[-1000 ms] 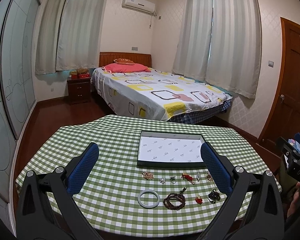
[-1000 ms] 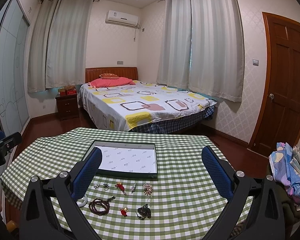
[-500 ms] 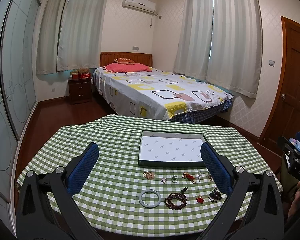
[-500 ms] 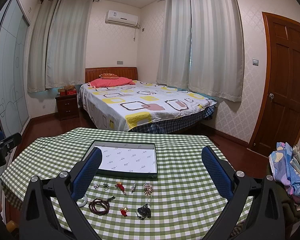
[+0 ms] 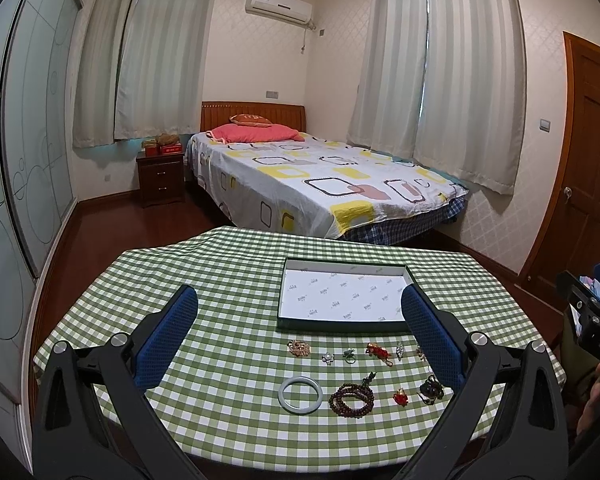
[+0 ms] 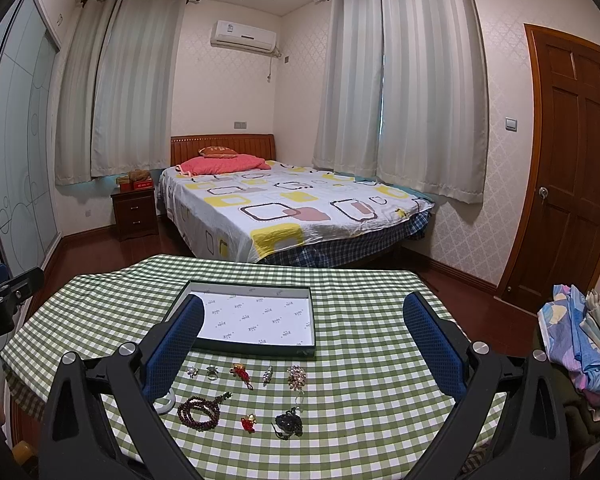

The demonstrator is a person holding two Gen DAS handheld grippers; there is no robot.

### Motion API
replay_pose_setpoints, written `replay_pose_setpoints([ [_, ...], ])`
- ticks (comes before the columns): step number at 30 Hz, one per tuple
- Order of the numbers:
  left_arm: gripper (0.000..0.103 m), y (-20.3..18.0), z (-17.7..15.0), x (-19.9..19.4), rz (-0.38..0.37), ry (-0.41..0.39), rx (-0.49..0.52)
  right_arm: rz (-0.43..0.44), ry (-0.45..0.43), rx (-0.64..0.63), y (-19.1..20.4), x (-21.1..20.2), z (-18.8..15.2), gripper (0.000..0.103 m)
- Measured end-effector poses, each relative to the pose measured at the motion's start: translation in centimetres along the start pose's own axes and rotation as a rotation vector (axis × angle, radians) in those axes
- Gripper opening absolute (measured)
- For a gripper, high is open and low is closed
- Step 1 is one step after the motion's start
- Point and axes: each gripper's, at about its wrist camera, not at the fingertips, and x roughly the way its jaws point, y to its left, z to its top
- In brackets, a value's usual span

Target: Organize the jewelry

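Observation:
Several jewelry pieces lie in two rows on a green checked tablecloth. Among them are a pale bangle, a dark bead bracelet, a red charm and a black pendant. Behind them stands an open, empty dark box with white lining. My left gripper is open and empty, held above the table's near side. My right gripper is open and empty too. In the right wrist view I see the box, bead bracelet and black pendant.
A bed and a nightstand stand beyond the table. A wooden door is at the right. A pile of folded cloth sits to the right of the table.
The left wrist view has drawn back and tilted a little, so the table sits slightly lower. The right gripper has not moved. Both grippers stay open.

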Motion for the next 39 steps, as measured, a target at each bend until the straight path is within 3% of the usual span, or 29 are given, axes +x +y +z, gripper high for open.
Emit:
replay_pose_setpoints([
  [19, 0.099, -0.1, 0.0, 0.0, 0.002, 0.003, 0.003, 0.000, 0.001, -0.001, 0.1, 0.0, 0.0, 0.097],
  [29, 0.099, -0.3, -1.0, 1.9, 0.024, 0.033, 0.012, 0.001, 0.027, -0.002, 0.3, 1.4, -1.1, 0.097],
  [36, 0.099, -0.3, -3.9, 6.6, 0.049, 0.126, 0.043, -0.015, 0.074, -0.014, 0.0, 5.8, -4.5, 0.097],
  [39, 0.099, 0.1, -6.4, 9.8, 0.069, 0.208, 0.053, -0.001, 0.130, 0.010, -0.4, 8.4, -7.2, 0.097],
])
